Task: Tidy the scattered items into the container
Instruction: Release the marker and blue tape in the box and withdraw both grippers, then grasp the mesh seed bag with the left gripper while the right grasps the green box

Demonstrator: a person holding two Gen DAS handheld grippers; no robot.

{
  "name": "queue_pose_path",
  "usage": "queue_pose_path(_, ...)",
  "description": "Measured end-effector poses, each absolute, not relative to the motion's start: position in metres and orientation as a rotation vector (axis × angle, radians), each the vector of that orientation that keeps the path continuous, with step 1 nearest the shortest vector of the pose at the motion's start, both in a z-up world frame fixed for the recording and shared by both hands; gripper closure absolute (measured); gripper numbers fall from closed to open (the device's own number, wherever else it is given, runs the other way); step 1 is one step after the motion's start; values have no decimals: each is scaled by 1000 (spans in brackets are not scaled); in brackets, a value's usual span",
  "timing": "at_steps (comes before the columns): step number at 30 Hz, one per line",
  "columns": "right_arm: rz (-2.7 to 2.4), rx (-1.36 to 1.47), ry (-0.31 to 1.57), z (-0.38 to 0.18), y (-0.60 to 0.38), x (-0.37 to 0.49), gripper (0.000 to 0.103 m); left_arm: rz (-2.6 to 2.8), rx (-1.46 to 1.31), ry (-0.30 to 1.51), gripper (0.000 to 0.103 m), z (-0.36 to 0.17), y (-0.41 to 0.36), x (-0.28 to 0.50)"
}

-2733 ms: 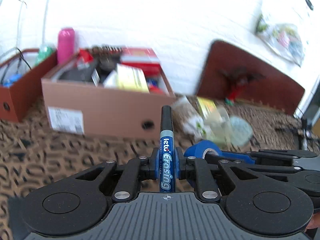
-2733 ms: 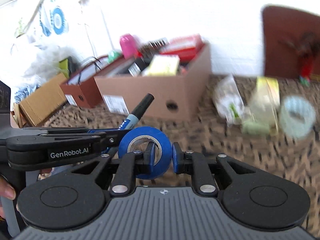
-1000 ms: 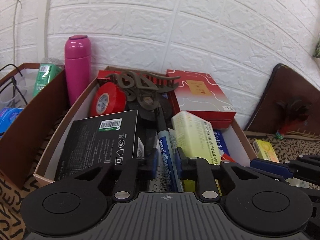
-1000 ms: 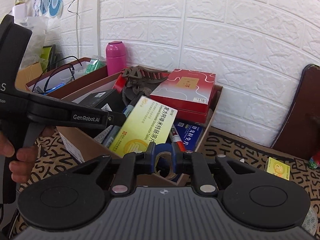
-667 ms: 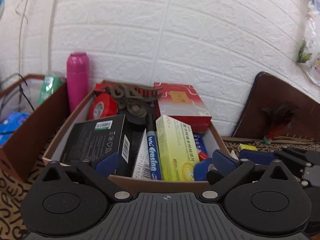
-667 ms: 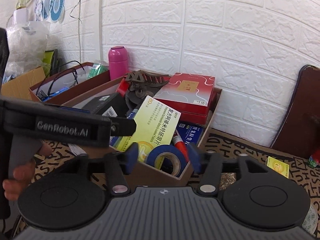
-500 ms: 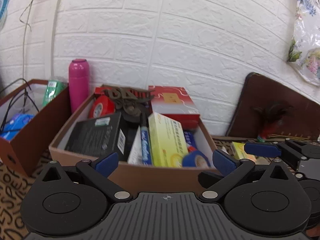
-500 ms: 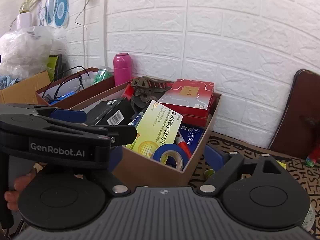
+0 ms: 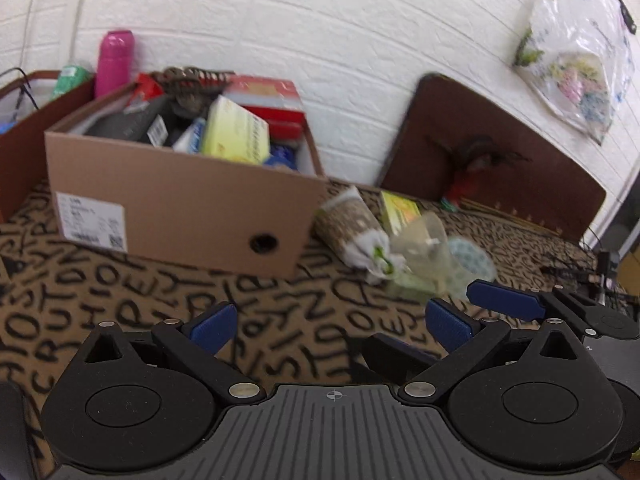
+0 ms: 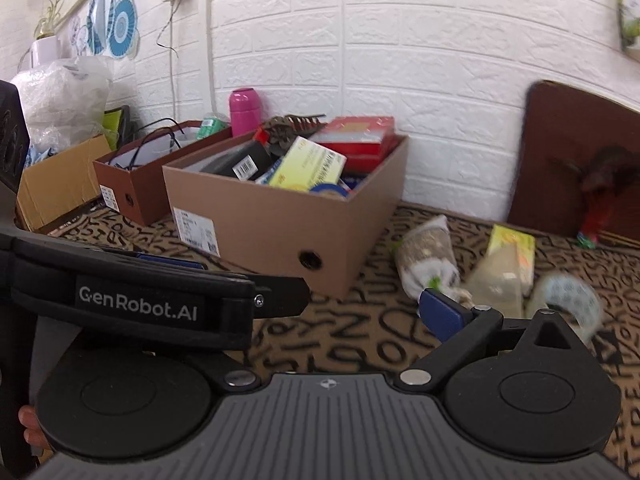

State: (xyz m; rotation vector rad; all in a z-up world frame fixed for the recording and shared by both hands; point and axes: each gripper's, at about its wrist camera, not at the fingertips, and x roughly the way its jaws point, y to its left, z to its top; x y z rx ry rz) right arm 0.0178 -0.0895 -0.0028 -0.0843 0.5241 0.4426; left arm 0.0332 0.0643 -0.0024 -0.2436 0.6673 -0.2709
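Light: bright, even daylight; white wall (image 9: pixel 320 20) nearly washed out
Shadows: soft, faint
Blur: motion smear on box (image 9: pixel 180 200) and clutter
Edges: fisheye bending, dark corners

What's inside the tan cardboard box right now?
The tan cardboard box holds a yellow-green carton, a red box, a black box, a blue tape roll and a brown clip-like piece. Anything lower down is hidden by these and the wall.

Surface (image 9: pixel 168 300): brown cloth, black letter print. On it: cardboard box (image 9: pixel 180 204), dark red box (image 10: pixel 132 184) beside it, plastic-wrapped pouch (image 9: pixel 352 228), yellow packet (image 9: pixel 398 208), patterned tape roll (image 9: pixel 470 264).
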Motion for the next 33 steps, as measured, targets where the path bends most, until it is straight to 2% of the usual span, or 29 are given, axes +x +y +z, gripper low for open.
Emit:
queue_pose_path(15,293,16,570,-56,-154,15,4,-314,-154,764,0,-45,-7,54)
queue_pose_path(21,238,10,602,-77,-164,42,6,-272,-77,719,0,-51,-19,83)
queue_pose_path(26,219,-8,634,-89,-165,73,16,-259,-58,736,5,-57,-25,110)
queue_pose_path(33,207,21,632,-93,-166,101,27,-267,-34,707,21,-54,-35,144)
